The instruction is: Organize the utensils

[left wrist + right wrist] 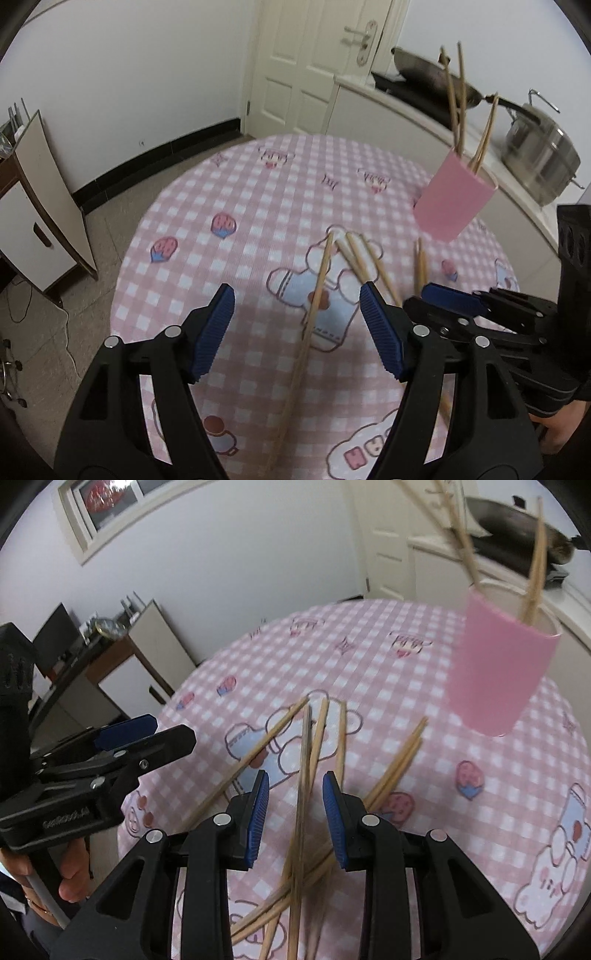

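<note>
the left gripper (297, 325) has its blue ribbed pads spread wide and grasps nothing; one long light bamboo chopstick (308, 325) lies on the pink checked cartoon tablecloth (207, 229) directly beneath the gap, running along the fingers, so the wide spread looks meant to straddle it before closing. no pad touches it yet.

the right gripper (295, 812) holds its pads narrower, apart and empty, poised above the crossed pile of bamboo chopsticks (314, 746) that fans out ahead of and under its fingers. one stick runs straight up the gap, which suits a pinch across its width.

the tall pink cylindrical holder (498, 672) stands ahead and to the right of both grippers, a few chopsticks (535, 568) already leaning inside it. it is probably placed there so each picked stick travels only a short way.
</note>
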A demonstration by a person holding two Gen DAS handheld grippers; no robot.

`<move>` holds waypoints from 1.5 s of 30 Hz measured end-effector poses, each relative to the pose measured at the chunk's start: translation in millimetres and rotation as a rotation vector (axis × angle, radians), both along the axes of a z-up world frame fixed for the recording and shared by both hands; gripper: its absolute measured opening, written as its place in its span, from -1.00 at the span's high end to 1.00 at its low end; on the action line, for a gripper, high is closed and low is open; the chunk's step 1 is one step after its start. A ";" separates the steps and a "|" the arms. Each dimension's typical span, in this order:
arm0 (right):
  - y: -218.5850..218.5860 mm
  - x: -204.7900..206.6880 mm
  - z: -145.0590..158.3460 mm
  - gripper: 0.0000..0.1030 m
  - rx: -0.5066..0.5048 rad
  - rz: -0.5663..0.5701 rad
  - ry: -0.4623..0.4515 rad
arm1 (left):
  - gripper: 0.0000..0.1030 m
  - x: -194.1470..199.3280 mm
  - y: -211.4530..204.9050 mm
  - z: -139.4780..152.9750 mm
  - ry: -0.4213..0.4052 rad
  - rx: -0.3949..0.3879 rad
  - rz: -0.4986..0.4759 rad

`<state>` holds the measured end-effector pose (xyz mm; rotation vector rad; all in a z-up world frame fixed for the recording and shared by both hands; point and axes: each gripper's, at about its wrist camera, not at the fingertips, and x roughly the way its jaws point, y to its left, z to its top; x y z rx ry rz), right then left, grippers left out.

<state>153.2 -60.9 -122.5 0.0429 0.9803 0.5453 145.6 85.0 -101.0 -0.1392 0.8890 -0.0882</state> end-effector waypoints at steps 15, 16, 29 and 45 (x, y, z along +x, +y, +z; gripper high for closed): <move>16.7 16.5 -24.0 0.91 -0.112 0.040 0.027 | -0.36 15.3 -0.1 -31.7 0.070 -0.001 -0.025; 14.5 17.7 -22.8 0.91 -0.106 0.037 0.025 | -0.36 17.0 -0.4 -33.5 0.073 -0.003 -0.028; -19.3 35.9 12.5 0.91 0.022 -0.042 -0.056 | -0.29 59.6 -24.8 -50.6 0.127 0.051 -0.062; -50.9 28.5 58.6 0.91 0.123 -0.067 -0.160 | 0.90 57.3 -22.5 0.1 0.020 0.039 -0.017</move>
